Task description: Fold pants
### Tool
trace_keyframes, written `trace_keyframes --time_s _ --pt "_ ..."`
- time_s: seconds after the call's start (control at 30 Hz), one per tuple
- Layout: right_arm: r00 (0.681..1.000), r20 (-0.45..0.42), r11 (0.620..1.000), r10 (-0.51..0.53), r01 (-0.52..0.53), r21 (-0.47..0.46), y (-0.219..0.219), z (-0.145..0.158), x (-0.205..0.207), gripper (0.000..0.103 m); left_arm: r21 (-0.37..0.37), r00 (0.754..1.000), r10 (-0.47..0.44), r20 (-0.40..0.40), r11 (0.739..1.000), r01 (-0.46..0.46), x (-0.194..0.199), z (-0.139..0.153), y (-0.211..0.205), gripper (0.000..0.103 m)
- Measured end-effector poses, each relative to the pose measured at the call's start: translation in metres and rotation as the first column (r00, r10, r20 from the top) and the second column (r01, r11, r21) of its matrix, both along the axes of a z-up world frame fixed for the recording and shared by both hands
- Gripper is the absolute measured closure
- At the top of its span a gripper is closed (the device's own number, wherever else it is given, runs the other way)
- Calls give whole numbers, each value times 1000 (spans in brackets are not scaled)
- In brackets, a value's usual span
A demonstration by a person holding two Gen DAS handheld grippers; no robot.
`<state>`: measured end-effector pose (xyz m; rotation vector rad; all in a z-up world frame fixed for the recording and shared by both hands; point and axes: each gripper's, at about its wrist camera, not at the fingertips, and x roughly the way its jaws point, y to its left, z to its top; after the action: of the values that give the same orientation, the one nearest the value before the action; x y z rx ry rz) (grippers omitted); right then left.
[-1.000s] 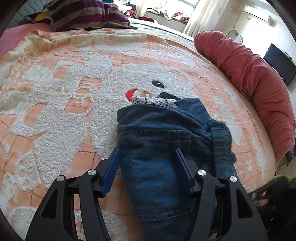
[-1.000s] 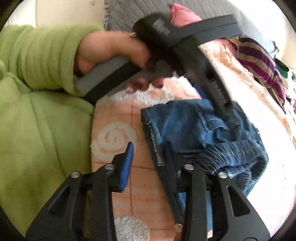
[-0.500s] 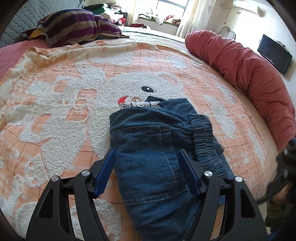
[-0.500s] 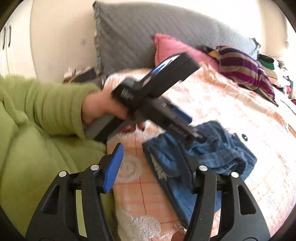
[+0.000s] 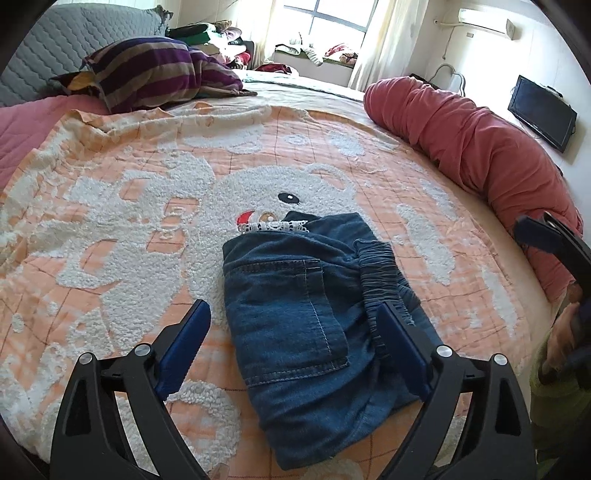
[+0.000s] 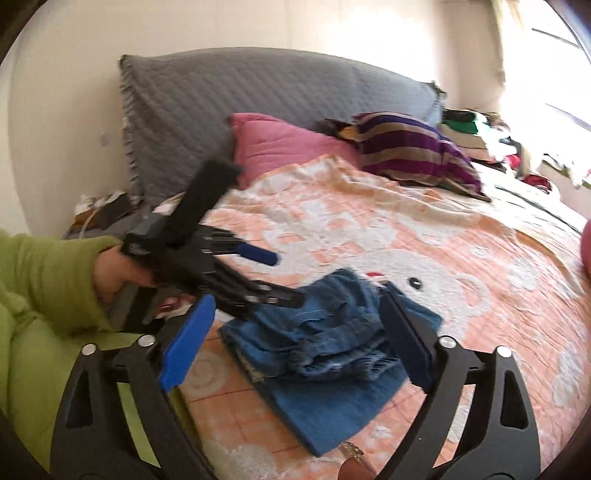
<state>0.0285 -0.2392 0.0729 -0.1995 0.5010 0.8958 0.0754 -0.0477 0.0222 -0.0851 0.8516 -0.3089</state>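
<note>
Folded blue denim pants point(image 5: 314, 325) lie in a compact bundle on the orange-and-white bear blanket point(image 5: 129, 206), with the back pocket up and the elastic waistband at the right. My left gripper point(image 5: 295, 350) is open and empty, held above the near end of the pants. My right gripper point(image 6: 295, 332) is open and empty, raised above the bundle point(image 6: 325, 354). The left gripper also shows in the right wrist view point(image 6: 221, 266), held in a hand with a green sleeve.
A striped pillow point(image 5: 155, 70) and a grey headboard cushion point(image 5: 55, 48) lie at the far left. A red rolled duvet point(image 5: 480, 140) runs along the bed's right edge. A pink pillow point(image 6: 280, 144) sits by the headboard. A window point(image 5: 332, 18) is at the back.
Both grippers have lifted up and back from the pants, and their jaws stand wider. The pants lie still on the blanket.
</note>
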Motion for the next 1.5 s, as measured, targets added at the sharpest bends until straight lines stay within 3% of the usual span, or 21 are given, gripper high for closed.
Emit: trace_keyframes --time_s 0.33,0.57,1.07,1.23,1.5 --pt "985 -32 985 -170 171 11 -21 -7 26 14 17 999 17 34 1000 -17 -9 9 1 12" --pt "955 -111 962 -274 275 -7 -32 -26 48 14 32 999 34 22 999 -35 -6 2 4 12" --pt "893 -280 935 -353 347 -69 -35 -74 78 14 36 996 63 -58 997 -61 8 -30 10 12" --pt "867 -350 933 -355 349 -83 -31 -90 90 31 24 993 81 -88 997 -79 14 -42 14 12" --pt "788 -522 942 -325 319 -105 -20 -133 119 33 -1 987 88 -134 996 -89 30 -60 15 12"
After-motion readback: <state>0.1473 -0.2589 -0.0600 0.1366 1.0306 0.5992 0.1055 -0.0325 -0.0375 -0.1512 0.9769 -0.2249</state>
